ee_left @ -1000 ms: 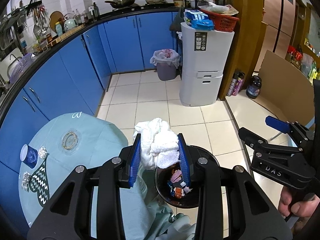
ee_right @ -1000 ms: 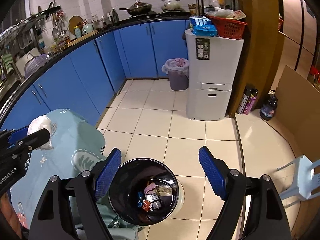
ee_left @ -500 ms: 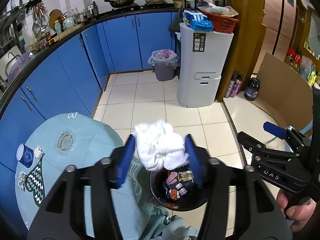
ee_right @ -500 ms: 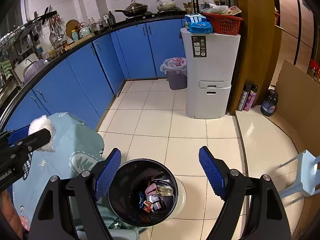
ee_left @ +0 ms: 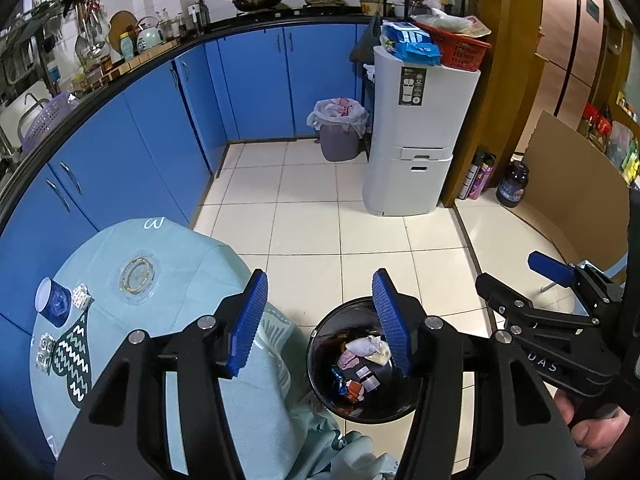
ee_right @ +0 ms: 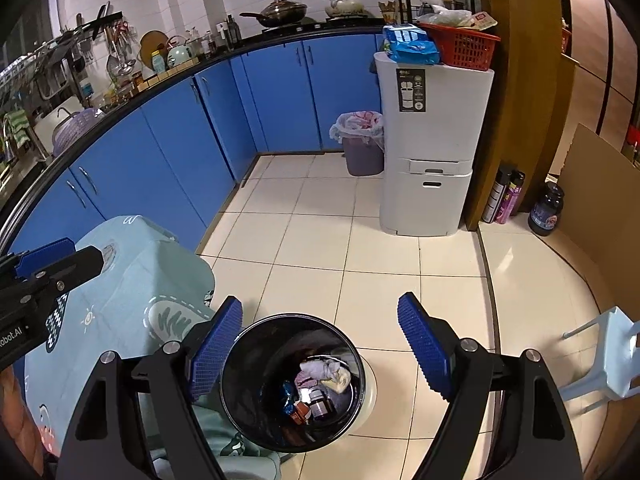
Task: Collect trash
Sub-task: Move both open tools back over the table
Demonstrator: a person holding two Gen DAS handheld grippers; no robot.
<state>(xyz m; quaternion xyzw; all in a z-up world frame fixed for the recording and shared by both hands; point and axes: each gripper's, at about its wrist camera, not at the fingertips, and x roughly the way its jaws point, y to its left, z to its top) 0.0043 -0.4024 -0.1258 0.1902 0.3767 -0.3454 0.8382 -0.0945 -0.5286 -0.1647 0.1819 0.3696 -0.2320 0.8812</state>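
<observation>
A crumpled white tissue [ee_left: 366, 345] lies inside the black trash bin [ee_left: 320, 376], on top of the other scraps there: a pink wrapper, a blue wrapper, an orange packet and a few small grey pieces. The bin stands on the tiled floor [ee_left: 308, 216], touching the hanging edge of the pale green cloth that covers the round counter [ee_left: 180, 264].

The left claw [ee_left: 320, 316] hovers over the near rim of the bin with its two blue pads spread apart and nothing between them. The right claw [ee_right: 320, 344] also hangs above the bin [ee_right: 256, 420], its pads wide apart and empty; the tissue [ee_right: 318, 368] shows between them, down in the bin. The right tool's body carries the letters "DAS" in the left view; the left tool's side reads "obot.AI" at the edge of the right view.

On the counter sit one blue paper cup [ee_left: 54, 302] lying on its side, two small foil packets visible beside and below it, and one clear glass dish [ee_left: 138, 274] with a gold ring.

Further off, one white tall appliance [ee_left: 416, 140] bears a dark label whose text is too small to read; one red basket [ee_left: 456, 46] and one blue packet rest on top. One purple lined bin [ee_left: 340, 136] stands beside it. Two spray cans and one dark jar stand by the wooden post.
</observation>
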